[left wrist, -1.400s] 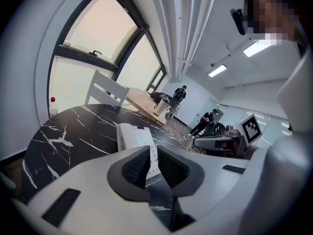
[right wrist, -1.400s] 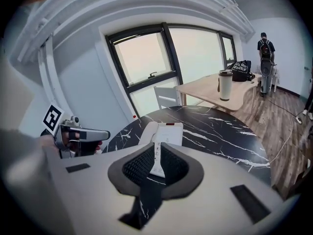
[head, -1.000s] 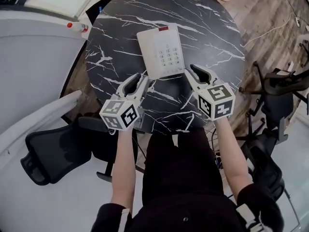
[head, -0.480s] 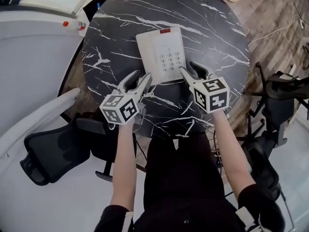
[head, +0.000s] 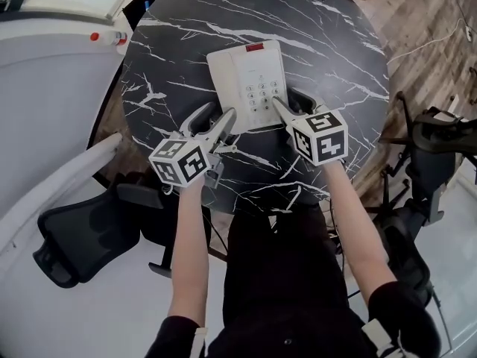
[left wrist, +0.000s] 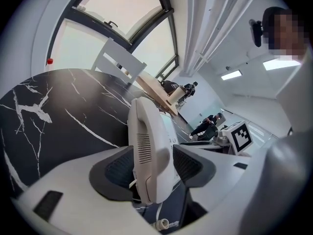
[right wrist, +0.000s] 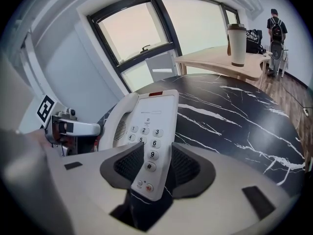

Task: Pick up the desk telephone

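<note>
Your left claw (head: 218,114) and right claw (head: 287,99), jaws just widened and apart, straddle the near corners of the white plastic desk telephone (head: 246,80); close both squarely, then lift level.

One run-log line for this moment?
phone: flat on table | left gripper: just opened wider, handset between jaws | right gripper: just opened wider, keypad edge between jaws

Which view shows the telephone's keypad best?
The right gripper view: the keypad is close, facing the camera, digits readable. The head view shows it small from above; the left gripper view shows mainly the handset edge-on.
</note>
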